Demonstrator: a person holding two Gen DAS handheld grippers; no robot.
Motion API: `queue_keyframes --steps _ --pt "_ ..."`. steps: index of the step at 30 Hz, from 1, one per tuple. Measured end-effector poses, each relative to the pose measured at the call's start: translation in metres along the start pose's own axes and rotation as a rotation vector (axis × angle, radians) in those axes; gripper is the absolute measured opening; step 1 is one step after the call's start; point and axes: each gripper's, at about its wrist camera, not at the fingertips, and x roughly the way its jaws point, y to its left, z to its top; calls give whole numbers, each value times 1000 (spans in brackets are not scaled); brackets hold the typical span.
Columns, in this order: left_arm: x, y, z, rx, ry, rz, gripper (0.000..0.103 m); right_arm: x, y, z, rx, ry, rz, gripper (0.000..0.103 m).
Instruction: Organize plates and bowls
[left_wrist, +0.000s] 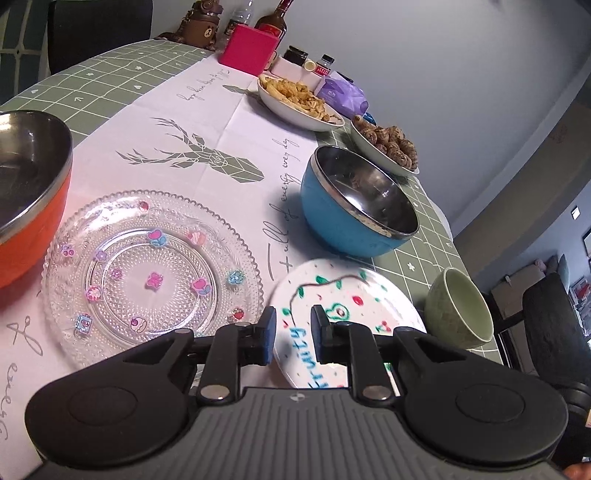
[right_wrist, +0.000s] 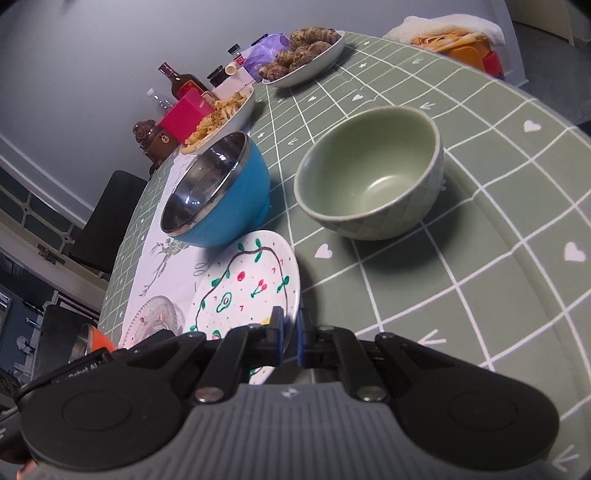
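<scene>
Gripping the near rim of a white painted plate (right_wrist: 251, 280), the right gripper (right_wrist: 289, 332) has its blue pads closed on the plate's edge — the plate, decorated with cherries, an avocado and a green vine, is tilted, its far edge just in front of a blue bowl (right_wrist: 221, 188). In the left wrist view the left gripper (left_wrist: 293, 332) hovers over the same plate (left_wrist: 347, 306), its fingers only narrowly apart; the lettered face of the plate shows in the gap between them, and whether the pads touch it cannot be told.

To the left of the painted plate lies a clear glass plate (left_wrist: 151, 273) with a beaded rim and small coloured stickers, flat on the white runner of the table (right_wrist: 480, 258). At the far left edge of that view sits an orange bowl (left_wrist: 26, 206) with a steel lining, just beside the glass plate. The blue bowl (left_wrist: 354, 203), also steel-lined, stands beyond the painted plate, and a pale green bowl (left_wrist: 458, 306) stands empty to the right on the green checked cloth.

Farther back are two white dishes of food — one of fries (left_wrist: 299, 99), one of brown round pieces (left_wrist: 388, 144) — with a pink box (left_wrist: 249, 48), bottles and jars near the wall.
</scene>
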Motion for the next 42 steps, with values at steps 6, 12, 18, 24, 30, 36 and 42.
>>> queue_keyframes --steps 6,12,18,24,30,36,42 --pt "1 -7 -3 31 23 -7 24 -17 -13 -7 19 60 -92 4" --pt "8 -18 -13 96 53 13 24 -25 -18 -5 7 59 -92 9" --pt "12 -12 -18 87 50 2 24 -19 -18 1 24 6 -80 27" --pt "13 -12 -17 83 58 -15 24 -11 -19 2 1 -17 -66 25" --pt "15 -21 -20 142 83 -17 16 -9 -18 0 -23 -17 -83 13" --pt "12 -22 -20 165 75 2 15 -9 -25 0 14 -7 -50 7" --pt "0 -23 -16 151 57 10 15 -14 -17 0 7 -11 -43 7"
